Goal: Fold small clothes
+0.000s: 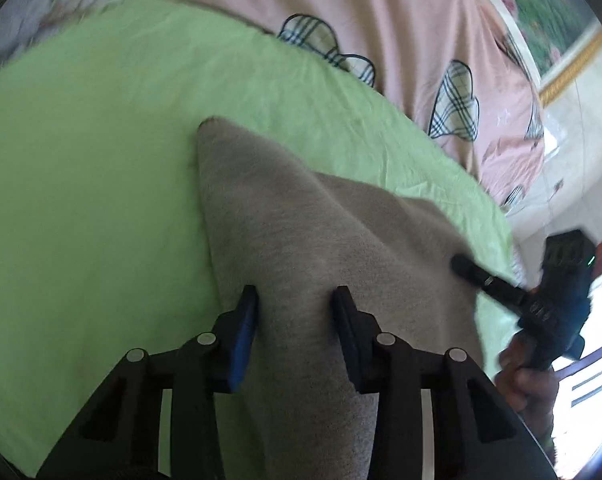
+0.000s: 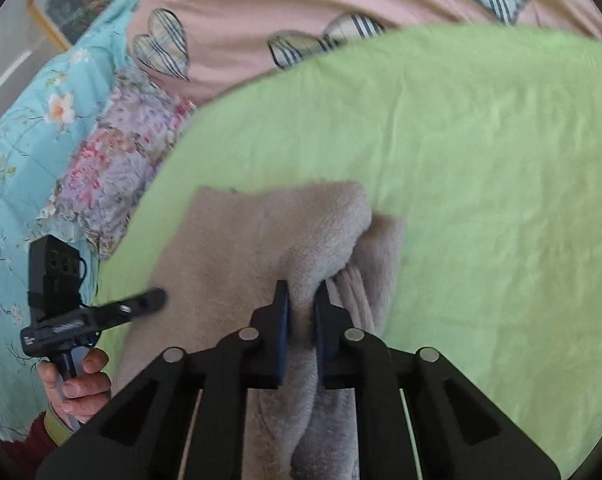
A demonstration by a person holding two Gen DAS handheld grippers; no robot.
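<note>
Beige garment [image 1: 301, 232] half-lifted off green bed sheet [image 1: 101, 160]. Right hand-held gripper [image 2: 301, 300] pinches bunched cloth; left hand-held gripper [image 1: 295, 300] straddles fabric, fingers apart. Fold apparently mid-way; next move likely needs carrying pinched edge across, laying flat.

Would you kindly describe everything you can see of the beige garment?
The beige garment looks like soft, fuzzy knit with a ribbed band showing at one bunched edge. It lies partly folded on the green sheet, one corner pointing away in the left wrist view. The right gripper is shut on a raised fold of it. The left gripper is open, with the cloth between its fingers.
</note>
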